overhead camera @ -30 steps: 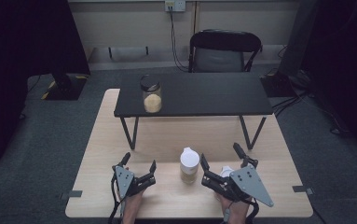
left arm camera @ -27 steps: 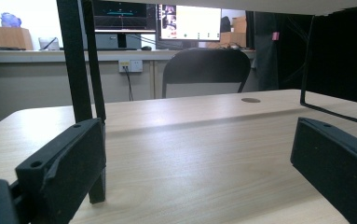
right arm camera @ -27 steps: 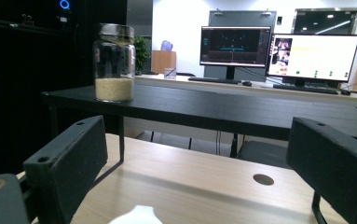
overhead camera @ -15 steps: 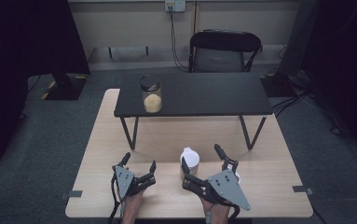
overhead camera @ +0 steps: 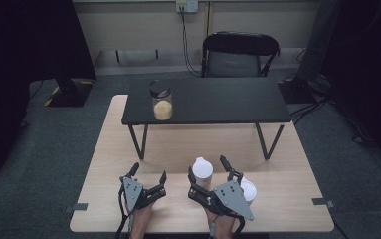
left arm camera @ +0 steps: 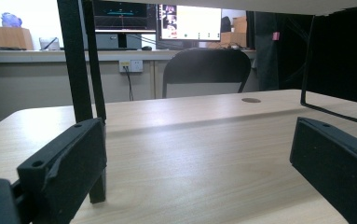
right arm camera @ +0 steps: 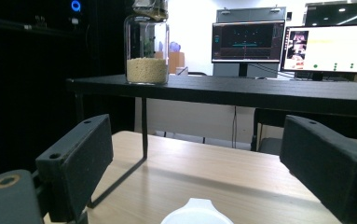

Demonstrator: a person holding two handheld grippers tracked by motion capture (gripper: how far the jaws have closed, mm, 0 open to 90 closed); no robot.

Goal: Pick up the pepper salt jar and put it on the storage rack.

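A white cup (overhead camera: 202, 169) stands on the light wooden table (overhead camera: 287, 209), near its front edge. My right gripper (overhead camera: 208, 167) straddles the cup with one jaw on each side; its jaws have just been closing, with gaps still on both sides. In the right gripper view the cup's rim (right arm camera: 197, 213) shows low between the jaws of the right gripper (right arm camera: 195, 163). My left gripper (overhead camera: 148, 173) rests open on the table to the left, with nothing in the left gripper (left arm camera: 197, 163). A glass jar (overhead camera: 162, 103) with pale grains stands on the black low table (overhead camera: 218, 102).
A second white round thing (overhead camera: 248, 189) lies just right of my right gripper, partly hidden by its grey plate. The low table's thin black legs (overhead camera: 137, 142) stand on the wooden table. A black chair (overhead camera: 238, 55) is behind. The jar (right arm camera: 147, 46) rises at the upper left of the right gripper view.
My right gripper has moved left and a little down, from beside the white cup to around it, and its jaws stand narrower. The left gripper has stayed where it was.
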